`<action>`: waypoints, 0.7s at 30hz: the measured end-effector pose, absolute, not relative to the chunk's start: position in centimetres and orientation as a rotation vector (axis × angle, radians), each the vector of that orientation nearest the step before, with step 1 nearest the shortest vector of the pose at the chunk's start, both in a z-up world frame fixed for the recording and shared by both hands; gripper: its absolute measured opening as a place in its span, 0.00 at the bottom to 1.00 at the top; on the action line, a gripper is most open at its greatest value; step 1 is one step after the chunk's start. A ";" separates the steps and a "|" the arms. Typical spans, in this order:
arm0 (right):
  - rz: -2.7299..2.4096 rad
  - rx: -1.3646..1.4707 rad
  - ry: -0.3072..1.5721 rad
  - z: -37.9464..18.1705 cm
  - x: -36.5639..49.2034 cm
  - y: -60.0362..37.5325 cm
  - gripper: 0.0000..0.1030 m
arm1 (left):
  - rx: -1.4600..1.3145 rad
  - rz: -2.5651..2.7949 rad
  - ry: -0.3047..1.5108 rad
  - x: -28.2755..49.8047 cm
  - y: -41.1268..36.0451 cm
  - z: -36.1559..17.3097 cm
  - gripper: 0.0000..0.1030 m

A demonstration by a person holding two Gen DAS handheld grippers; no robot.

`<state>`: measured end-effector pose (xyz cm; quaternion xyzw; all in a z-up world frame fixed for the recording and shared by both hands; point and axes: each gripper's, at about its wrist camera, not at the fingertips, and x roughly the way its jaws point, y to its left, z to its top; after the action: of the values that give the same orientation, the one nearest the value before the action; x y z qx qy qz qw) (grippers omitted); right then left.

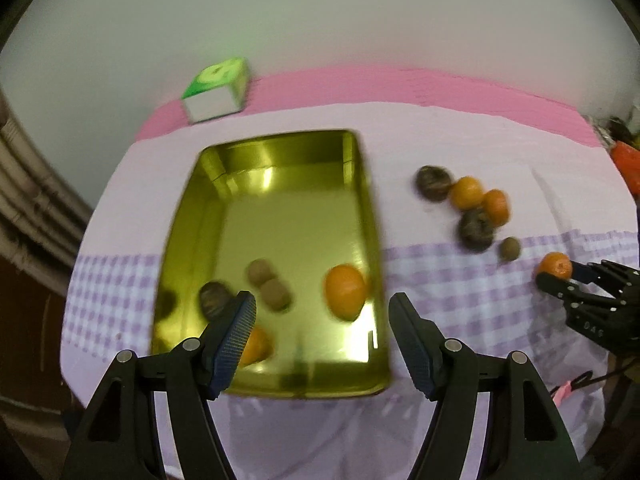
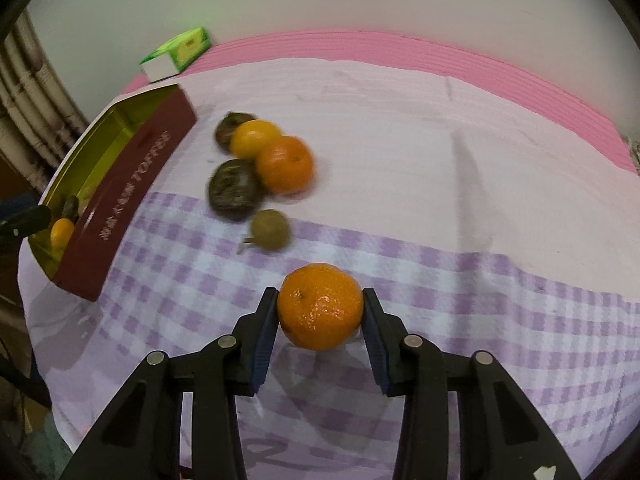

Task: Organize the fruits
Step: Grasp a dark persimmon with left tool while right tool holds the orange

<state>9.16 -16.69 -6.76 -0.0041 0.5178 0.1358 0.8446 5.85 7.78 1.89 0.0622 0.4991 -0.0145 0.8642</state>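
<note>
My right gripper (image 2: 320, 294) is shut on an orange (image 2: 320, 306) just above the checked cloth; the left wrist view shows the same orange (image 1: 554, 265) at the far right. My left gripper (image 1: 323, 298) hangs open over the gold tin (image 1: 372, 220) with nothing between its fingers. Inside the tin lie an orange (image 1: 345, 291), two small brown fruits (image 1: 268, 284), a dark fruit (image 1: 214, 298) and another orange (image 1: 256, 346) partly behind the left finger. On the cloth, a cluster of two oranges (image 2: 285, 164), two dark fruits (image 2: 234, 194) and a small brown fruit (image 2: 270, 229) sits beside the tin's red wall (image 2: 128, 200).
A green and white box (image 1: 218, 88) stands at the back left on the pink mat (image 2: 400, 48). A red object (image 1: 626, 160) shows at the table's far right edge. The cloth drops off the front edge below both grippers.
</note>
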 end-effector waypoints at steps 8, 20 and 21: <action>0.222 0.003 1.078 -6.4 9.1 -20.5 0.37 | 0.154 -0.136 1.071 8.6 2.2 0.8 0.67; 0.243 0.071 1.087 -7.5 10.0 -21.1 0.37 | 0.084 -0.211 1.175 13.0 -2.3 -2.5 0.66; 0.244 0.077 1.089 -7.6 10.0 -21.3 0.37 | 0.081 -0.212 1.182 13.3 -2.5 -2.8 0.66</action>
<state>9.96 -21.31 -7.55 0.0365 0.5164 0.1156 0.8477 13.31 -2.49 -2.77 0.0380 0.5560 -0.0997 0.8243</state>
